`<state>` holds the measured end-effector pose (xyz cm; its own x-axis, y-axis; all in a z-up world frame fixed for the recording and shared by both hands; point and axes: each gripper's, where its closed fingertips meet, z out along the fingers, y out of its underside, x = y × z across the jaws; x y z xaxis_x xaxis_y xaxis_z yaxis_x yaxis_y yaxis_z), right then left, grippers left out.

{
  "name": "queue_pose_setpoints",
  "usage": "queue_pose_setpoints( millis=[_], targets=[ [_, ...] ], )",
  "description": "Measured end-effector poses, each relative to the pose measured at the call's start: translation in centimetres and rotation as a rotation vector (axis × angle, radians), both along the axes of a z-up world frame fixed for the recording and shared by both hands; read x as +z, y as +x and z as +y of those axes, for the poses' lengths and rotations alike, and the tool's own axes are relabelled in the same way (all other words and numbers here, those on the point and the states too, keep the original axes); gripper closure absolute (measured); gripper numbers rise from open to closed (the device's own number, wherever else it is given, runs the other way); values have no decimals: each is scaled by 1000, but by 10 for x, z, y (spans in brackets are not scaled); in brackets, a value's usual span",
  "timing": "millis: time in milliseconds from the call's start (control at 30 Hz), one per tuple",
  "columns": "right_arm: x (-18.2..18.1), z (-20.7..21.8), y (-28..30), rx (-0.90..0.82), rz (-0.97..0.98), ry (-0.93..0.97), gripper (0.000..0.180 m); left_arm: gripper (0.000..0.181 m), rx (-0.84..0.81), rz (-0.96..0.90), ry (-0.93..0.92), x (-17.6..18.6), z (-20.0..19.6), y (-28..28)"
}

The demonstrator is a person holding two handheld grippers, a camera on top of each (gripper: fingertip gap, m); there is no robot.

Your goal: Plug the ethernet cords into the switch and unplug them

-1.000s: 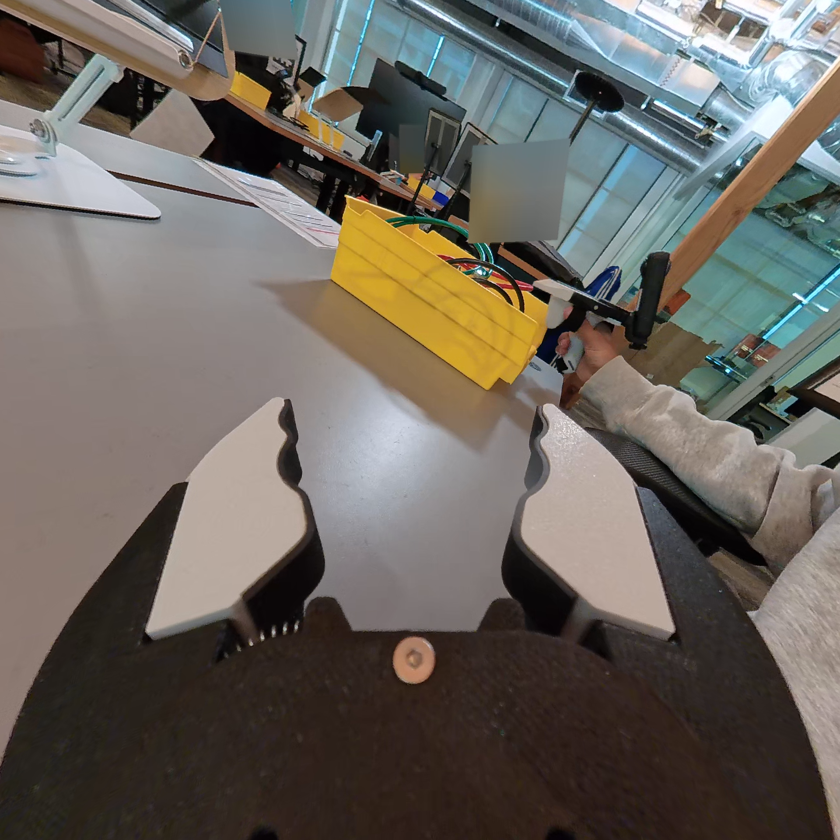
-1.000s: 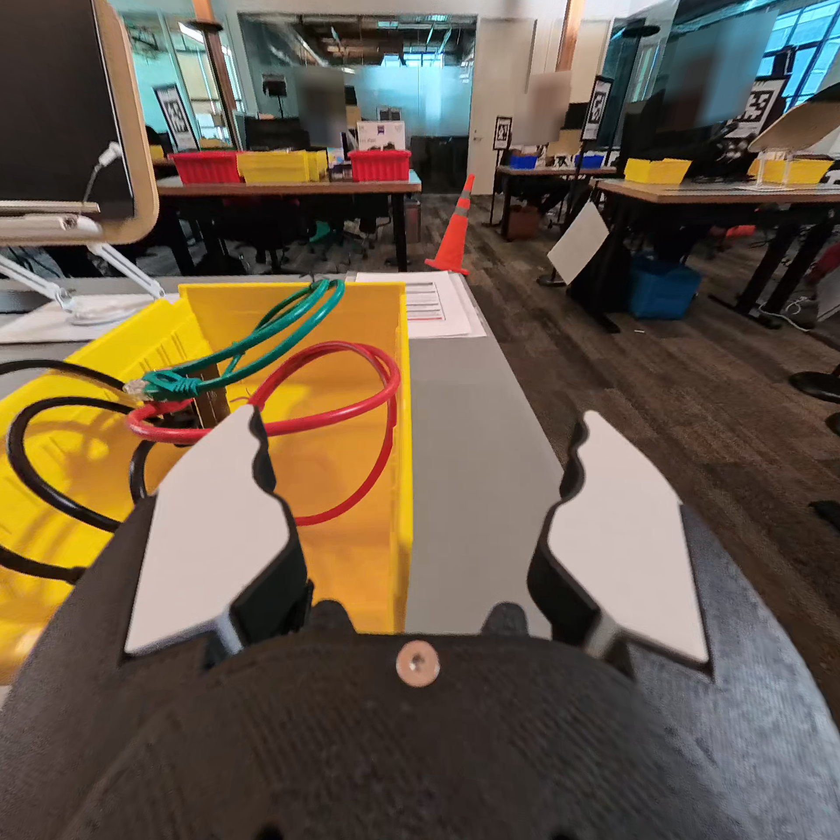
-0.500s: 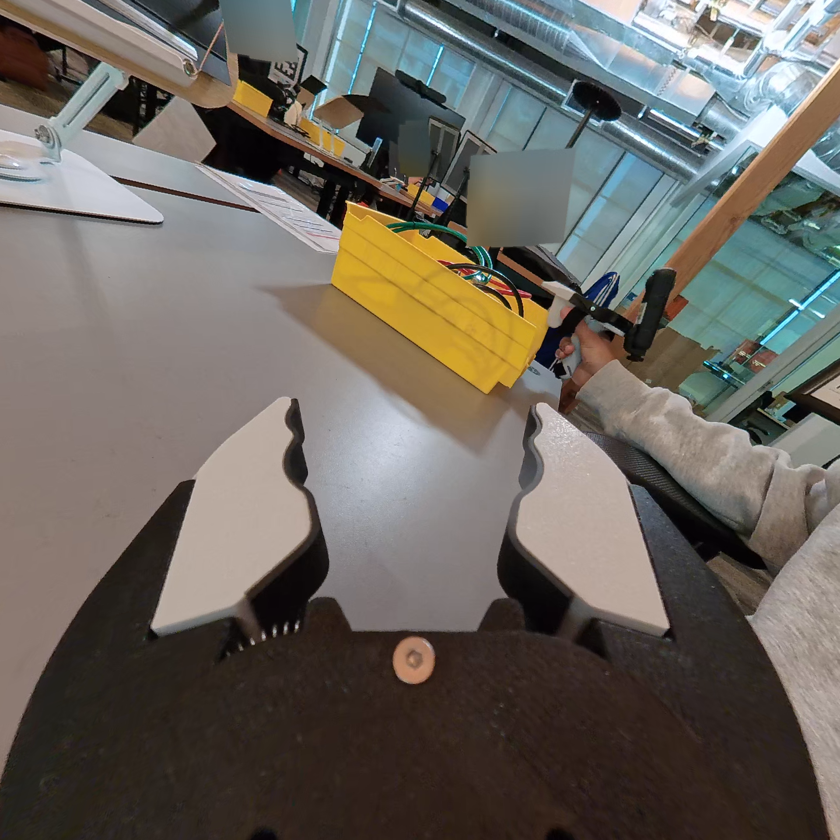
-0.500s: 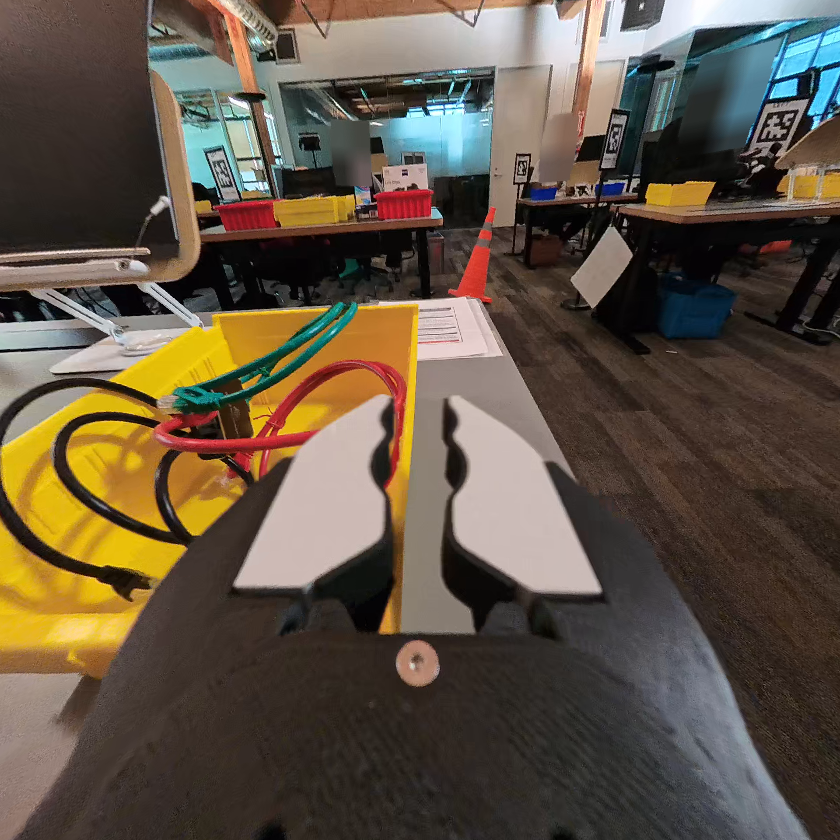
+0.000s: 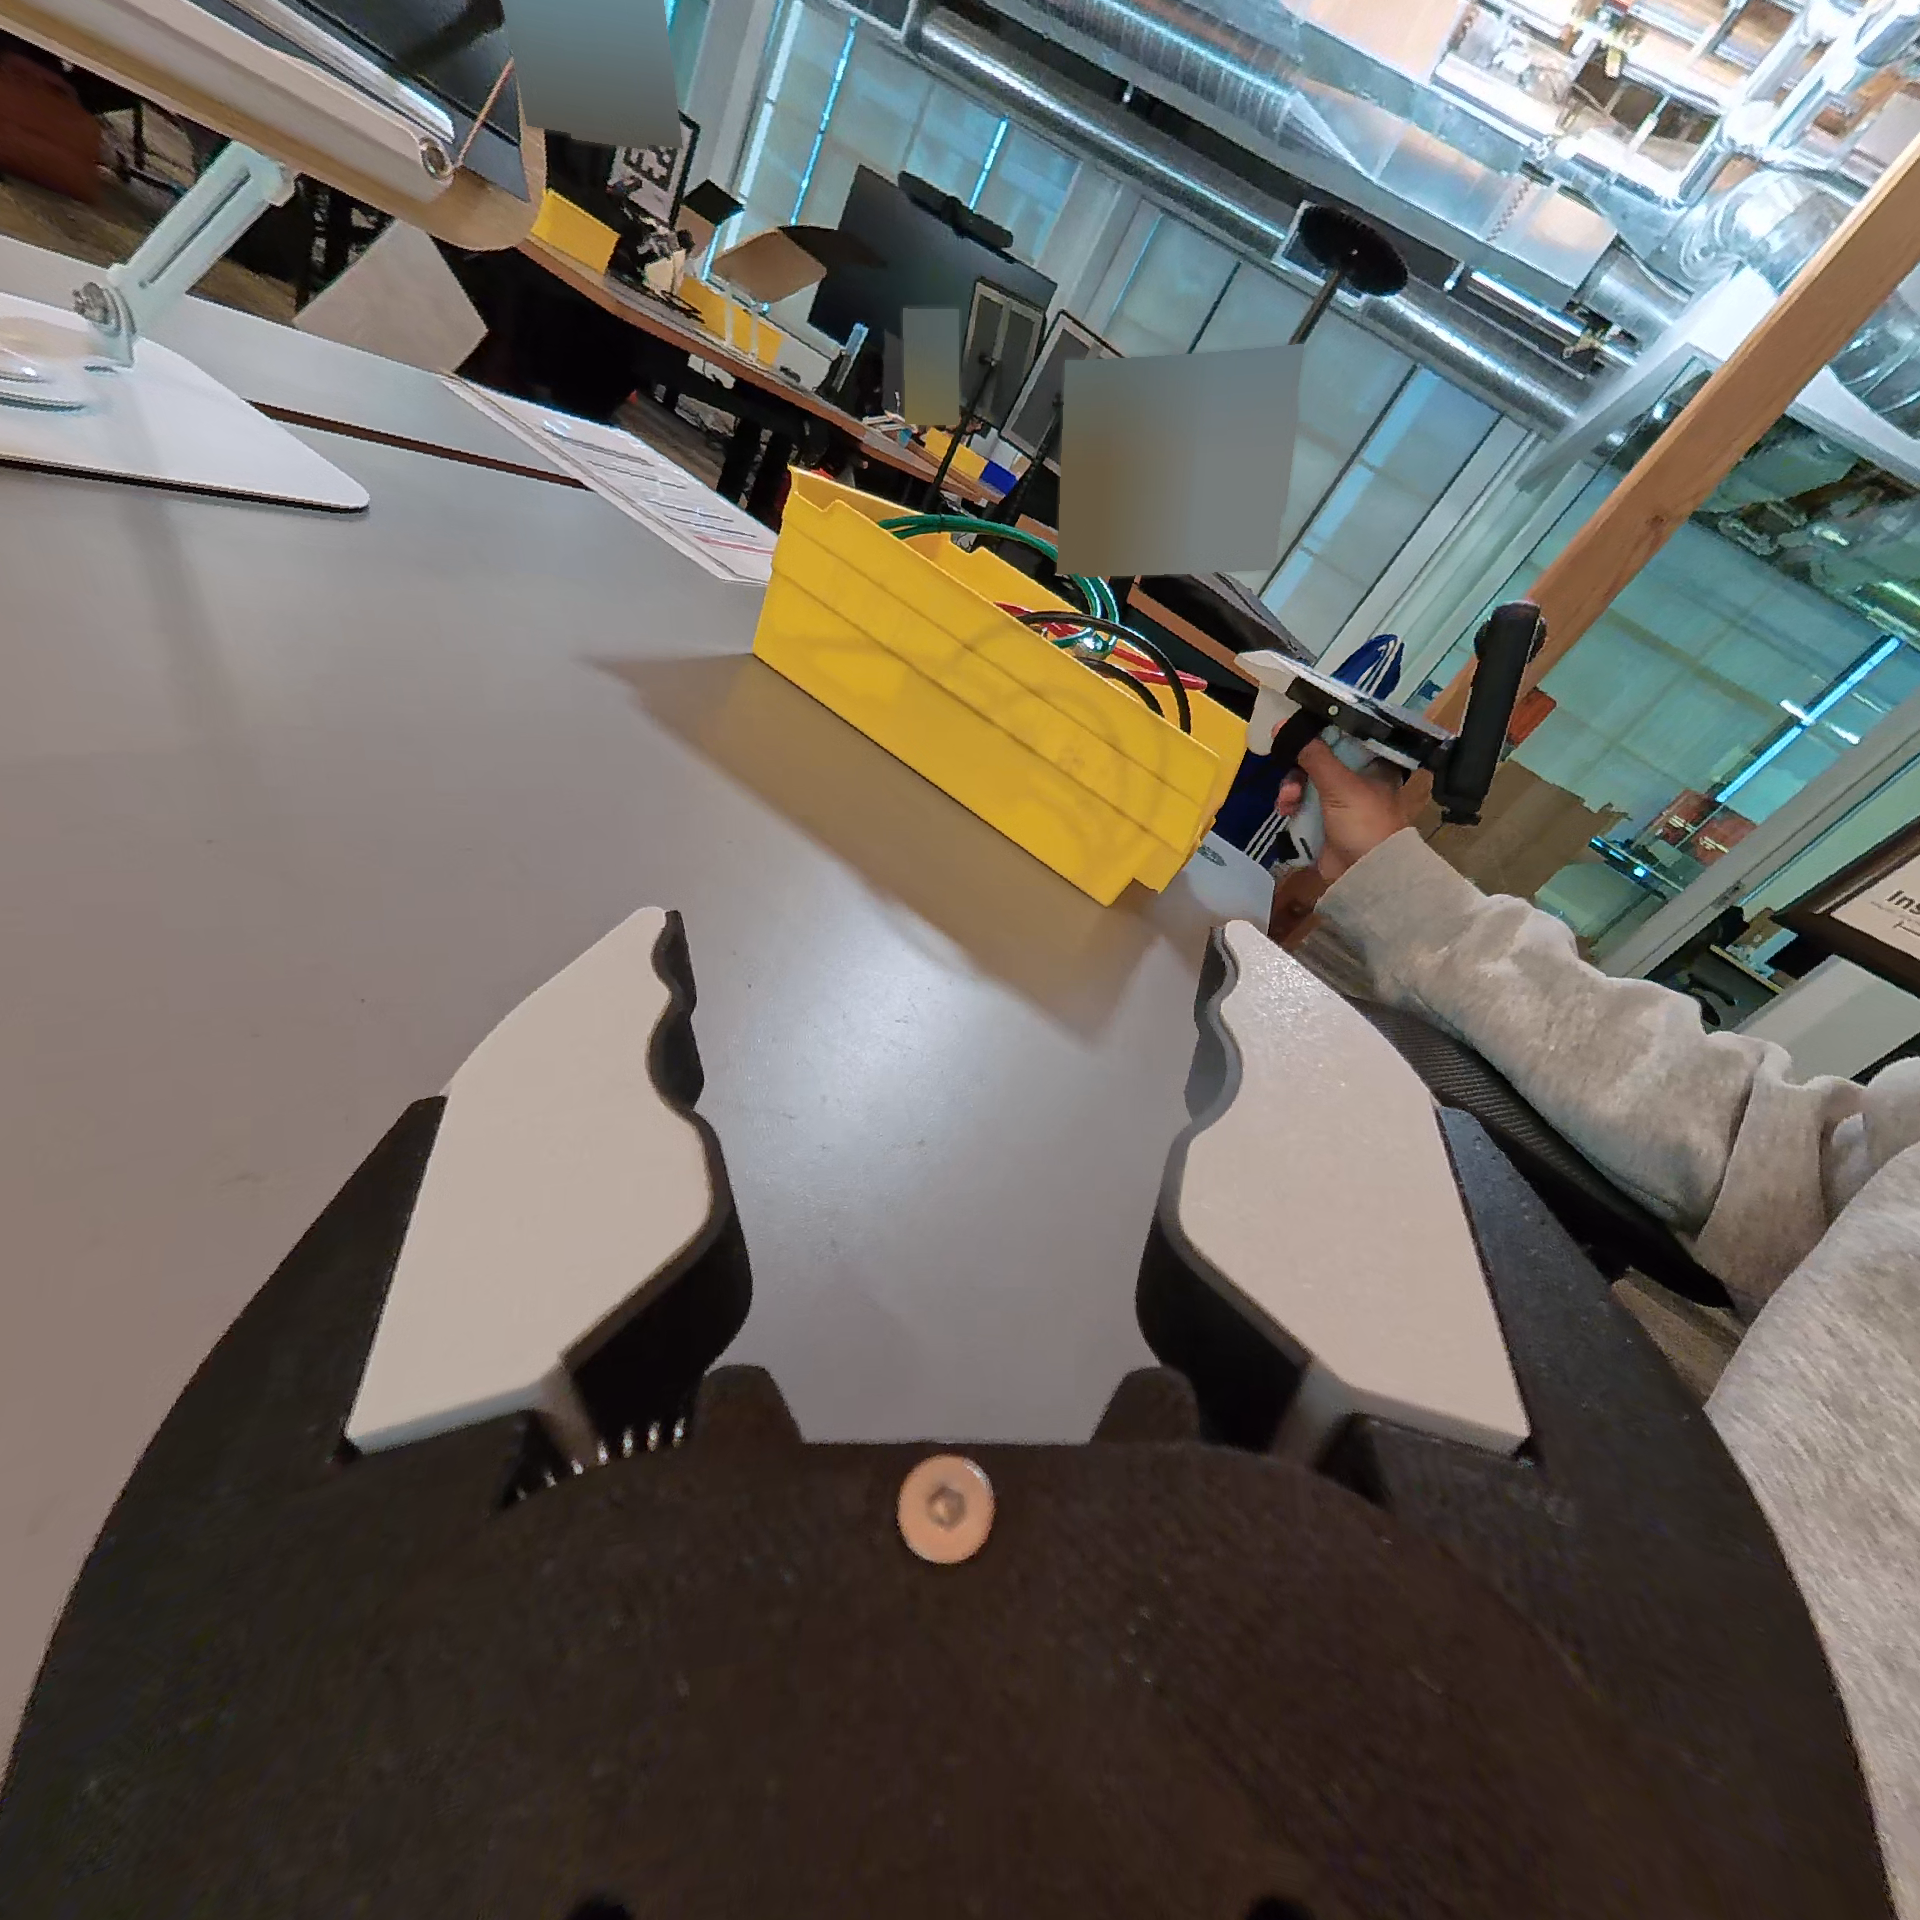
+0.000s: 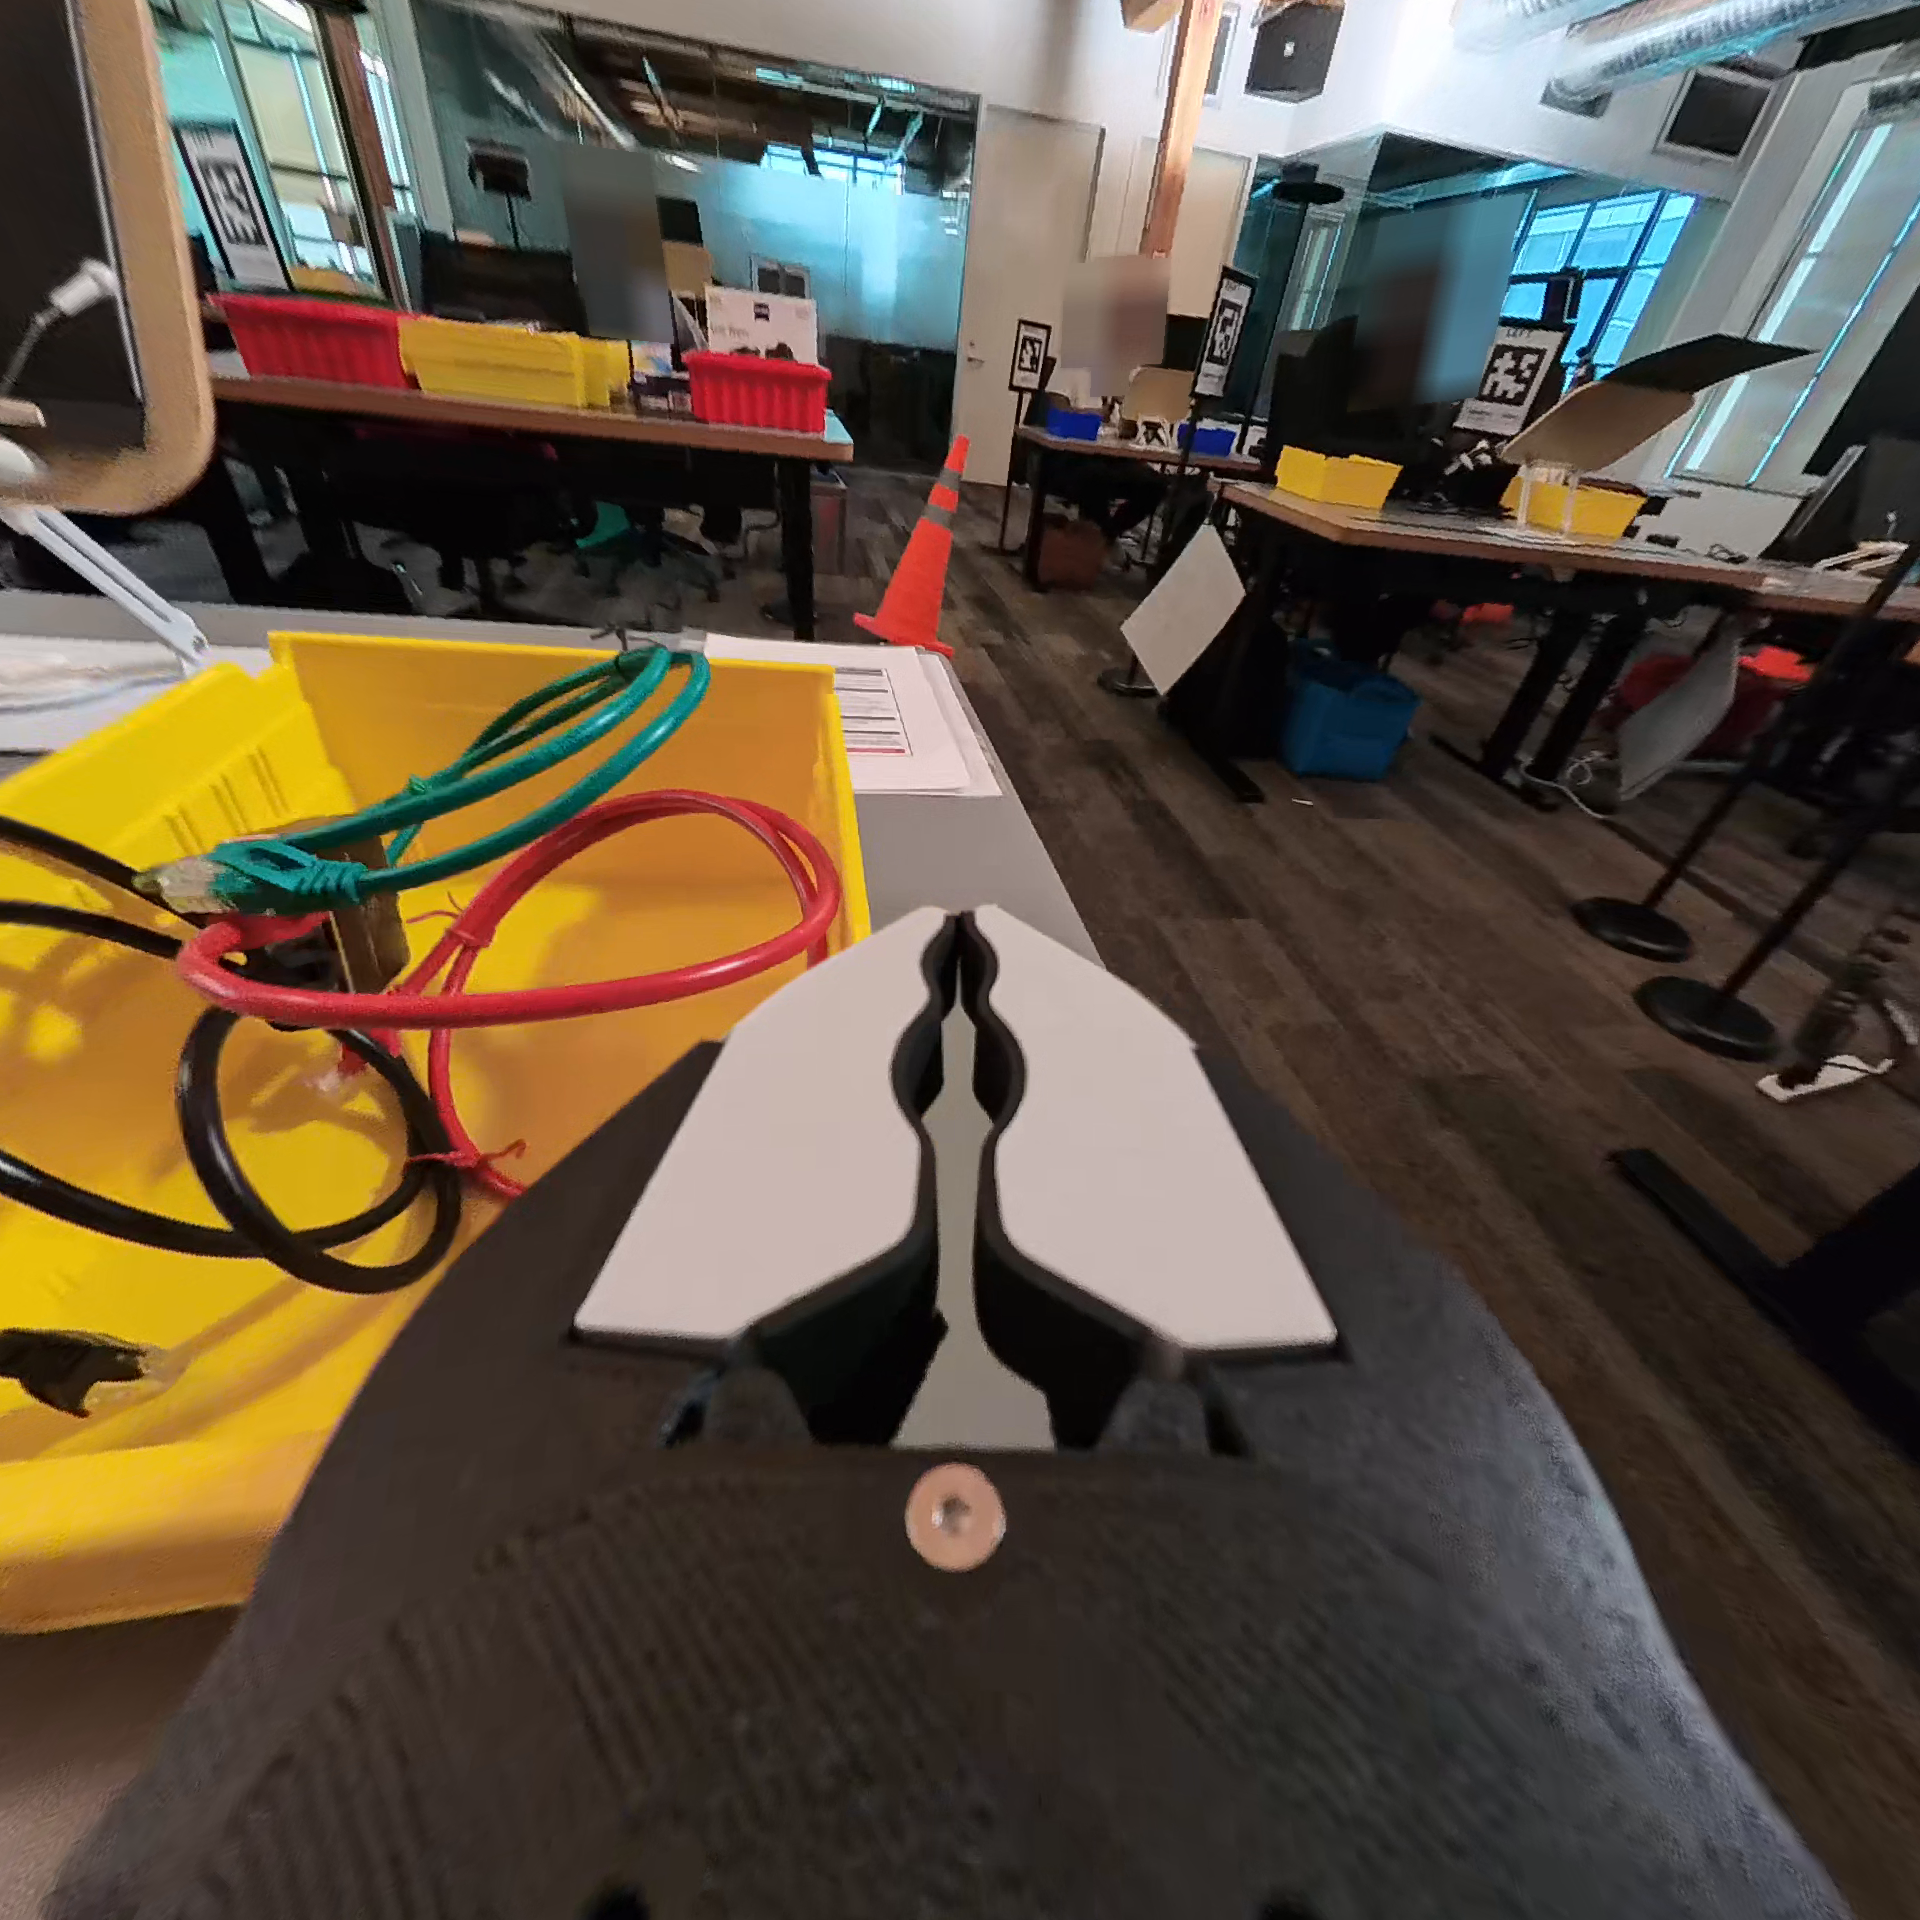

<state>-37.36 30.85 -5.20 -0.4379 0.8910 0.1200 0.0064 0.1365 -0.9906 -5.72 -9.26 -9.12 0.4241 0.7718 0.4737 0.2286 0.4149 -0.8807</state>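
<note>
A yellow bin on the grey table holds a green ethernet cord, a red ethernet cord and black cords. A small dark block sits among the cords; I cannot tell if it is the switch. My right gripper is shut and empty, just right of the bin's near corner. My left gripper is open and empty over the bare table, well short of the bin. The right gripper also shows in the left wrist view, held by a hand beyond the bin.
A white monitor-arm base stands at the table's far left. A printed sheet lies behind the bin. The table edge drops to the floor on the right. A grey sleeve reaches along the right side. An orange cone stands on the floor.
My right gripper closed from wide open to shut and rose slightly beside the bin. My left gripper stayed open and barely moved.
</note>
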Motion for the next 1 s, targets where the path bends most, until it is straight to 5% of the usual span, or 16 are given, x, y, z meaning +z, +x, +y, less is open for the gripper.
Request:
queue_pose_setpoints(
  millis=[200, 400, 667, 1000],
  targets=[
    [0, 4, 1, 22, 8, -41, 180, 88, 1, 2, 4, 0, 0, 0],
    [-1, 21, -3, -66, 157, 127, 180, 87, 17, -6, -3, -1, -2, -1],
    [12, 19, -1, -67, 33, -35, 179, 87, 29, -5, 6, 0, -4, -1],
    [7, 8, 0, -4, 23, 8, 180, 87, 36, -8, 18, -1, -6, -1]
  ],
)
